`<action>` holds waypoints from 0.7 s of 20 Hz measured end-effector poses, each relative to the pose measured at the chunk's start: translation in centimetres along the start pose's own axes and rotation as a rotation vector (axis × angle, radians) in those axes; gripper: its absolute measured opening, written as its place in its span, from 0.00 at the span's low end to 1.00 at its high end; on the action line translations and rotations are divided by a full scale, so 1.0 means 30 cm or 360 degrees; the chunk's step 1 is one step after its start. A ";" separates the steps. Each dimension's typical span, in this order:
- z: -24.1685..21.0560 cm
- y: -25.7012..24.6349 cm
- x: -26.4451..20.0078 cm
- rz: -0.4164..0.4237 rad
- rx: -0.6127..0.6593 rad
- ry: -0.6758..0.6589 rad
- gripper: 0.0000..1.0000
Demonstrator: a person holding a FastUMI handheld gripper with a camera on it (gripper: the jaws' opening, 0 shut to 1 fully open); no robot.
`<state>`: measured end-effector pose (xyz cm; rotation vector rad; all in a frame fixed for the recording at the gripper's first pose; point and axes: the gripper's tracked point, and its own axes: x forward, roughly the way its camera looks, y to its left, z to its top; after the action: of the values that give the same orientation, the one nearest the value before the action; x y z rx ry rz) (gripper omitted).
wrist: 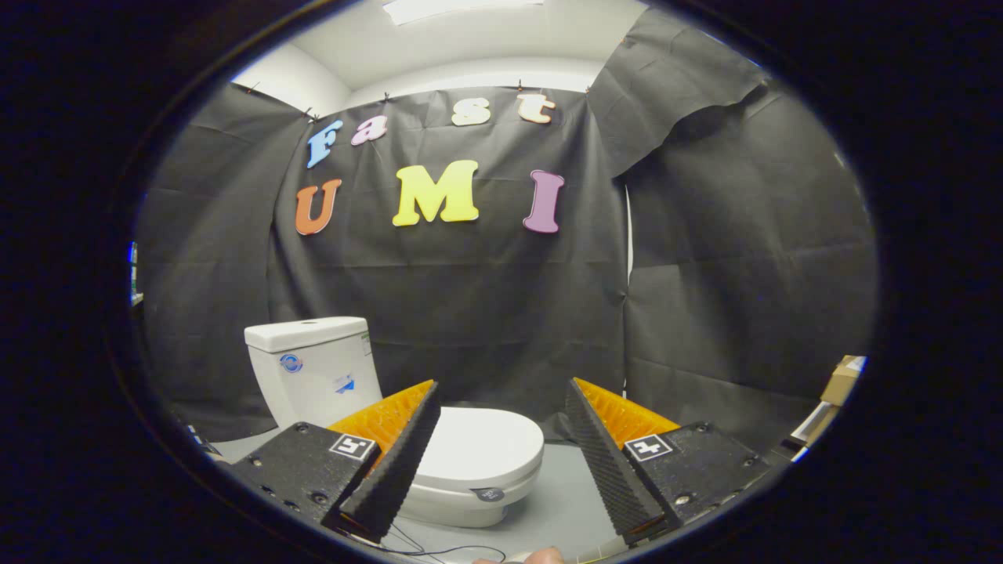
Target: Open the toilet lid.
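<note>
Toilet lid (479, 448) down, just ahead btwn spread hand-held gripper (501, 392) fingers.

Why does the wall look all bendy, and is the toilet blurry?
In the gripper view the fisheye lens curves the black cloth wall; the white ceramic toilet with its closed white lid looks sharp and evenly lit, without glare; the open black-and-orange gripper frames it, touching nothing.

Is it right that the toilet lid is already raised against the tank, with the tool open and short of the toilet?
Not quite. The gripper view shows the toilet lid down flat on the bowl, not raised against the tank. The rest holds: the tool is open, fingers spread wide, short of the toilet.
</note>
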<state>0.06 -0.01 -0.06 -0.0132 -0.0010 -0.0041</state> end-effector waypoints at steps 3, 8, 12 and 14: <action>0.001 0.002 0.000 0.0005 0.0002 0.0000 1.00; -0.008 0.004 0.001 0.0002 -0.0001 0.0016 1.00; -0.012 0.016 0.003 0.0005 -0.0015 0.0015 1.00; -0.015 0.022 0.000 0.0001 -0.0035 0.0010 1.00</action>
<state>0.07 0.66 -0.50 -0.0350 0.0055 -0.0032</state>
